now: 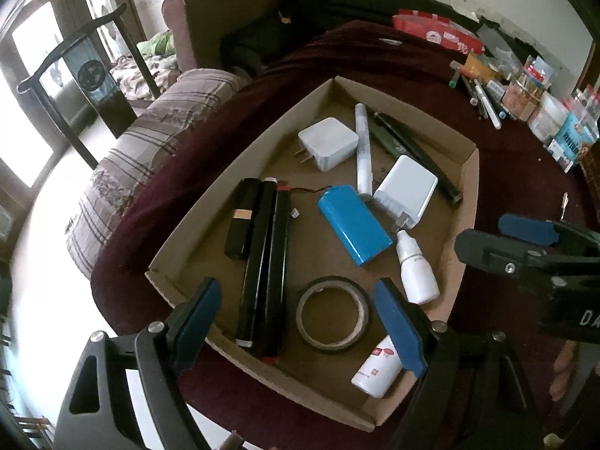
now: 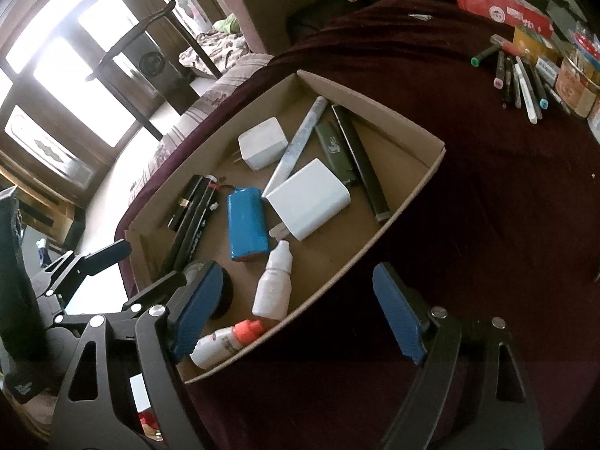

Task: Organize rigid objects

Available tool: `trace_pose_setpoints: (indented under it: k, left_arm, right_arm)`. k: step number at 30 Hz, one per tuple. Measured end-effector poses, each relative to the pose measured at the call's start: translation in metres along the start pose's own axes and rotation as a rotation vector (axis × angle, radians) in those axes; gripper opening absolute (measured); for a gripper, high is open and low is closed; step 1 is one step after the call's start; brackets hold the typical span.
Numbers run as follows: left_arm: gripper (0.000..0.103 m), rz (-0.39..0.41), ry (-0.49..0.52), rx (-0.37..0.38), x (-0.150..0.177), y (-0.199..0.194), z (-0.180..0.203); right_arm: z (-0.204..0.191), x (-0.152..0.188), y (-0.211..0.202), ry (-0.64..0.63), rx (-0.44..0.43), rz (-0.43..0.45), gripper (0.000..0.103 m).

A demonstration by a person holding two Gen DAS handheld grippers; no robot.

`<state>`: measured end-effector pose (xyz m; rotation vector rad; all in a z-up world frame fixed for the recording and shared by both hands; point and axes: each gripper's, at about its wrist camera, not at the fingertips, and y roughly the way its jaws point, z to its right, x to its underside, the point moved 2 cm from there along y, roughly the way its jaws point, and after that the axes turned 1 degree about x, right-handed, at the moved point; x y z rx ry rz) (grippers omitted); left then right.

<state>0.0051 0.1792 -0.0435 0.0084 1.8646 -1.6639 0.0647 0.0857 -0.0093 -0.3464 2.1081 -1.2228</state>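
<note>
A shallow cardboard tray (image 1: 470,202) sits on a maroon cloth. It holds a blue battery pack (image 1: 354,225), two white chargers (image 1: 328,143), a white dropper bottle (image 1: 418,270), a tape roll (image 1: 332,315), long black boxes (image 1: 262,273), pens and a small white bottle (image 1: 377,369). My left gripper (image 1: 300,322) hangs open above the tape roll, touching nothing. My right gripper (image 2: 296,300) stands open over the tray's near wall (image 2: 337,285). The dropper bottle (image 2: 273,285) lies between its pads untouched, and the orange-capped bottle (image 2: 228,341) lies by its left pad.
Several markers (image 2: 521,78), a red packet (image 2: 502,11) and jars and small boxes (image 1: 555,120) crowd the cloth at the far right. A plaid cushion (image 1: 150,150), a sofa and a dark chair (image 1: 75,75) stand beyond the left edge.
</note>
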Motion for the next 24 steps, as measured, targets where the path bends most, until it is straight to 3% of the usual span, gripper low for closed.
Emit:
trace_pose_setpoints:
  k: [14,24]
  left_arm:
    - [0.084,-0.043,0.003,-0.033,-0.003,0.011,-0.007]
    - [0.084,-0.016,0.024,-0.05,0.006,0.003,0.0]
  right_arm:
    - [0.002,0.002,0.006,0.023,0.007,-0.019,0.084]
    - [0.007,0.016,0.002,0.034,0.005,-0.035,0.084]
